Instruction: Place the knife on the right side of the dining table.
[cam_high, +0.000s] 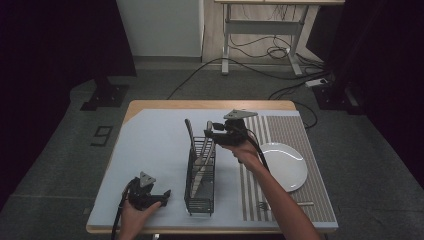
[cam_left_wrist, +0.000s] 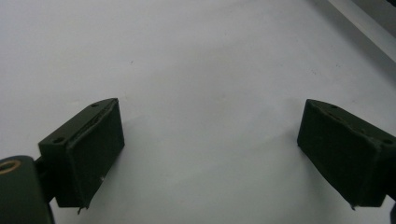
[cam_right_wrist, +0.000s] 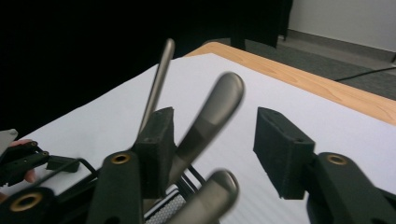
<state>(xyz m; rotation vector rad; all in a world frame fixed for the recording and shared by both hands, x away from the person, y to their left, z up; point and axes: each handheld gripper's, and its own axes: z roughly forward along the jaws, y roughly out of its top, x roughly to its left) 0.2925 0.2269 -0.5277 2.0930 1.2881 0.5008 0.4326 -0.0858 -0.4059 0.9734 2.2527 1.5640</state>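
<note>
There is 1 wire rack (cam_high: 201, 175) on the counter (cam_high: 150, 150), and 3 metal handles poke up out of it: 1 thin handle (cam_right_wrist: 158, 79), 1 wide handle (cam_right_wrist: 212, 112) and 1 more handle (cam_right_wrist: 205, 196) low down in the right gripper view. There is 1 white plate (cam_high: 285, 165), 1 fork (cam_high: 282, 204) lying near the front edge and 1 striped mat (cam_high: 295, 135) under them. There are 2 tongs, the left tongs (cam_high: 165, 196) and the right tongs (cam_high: 209, 131), 1 in each of the person's 2 hands.
</note>
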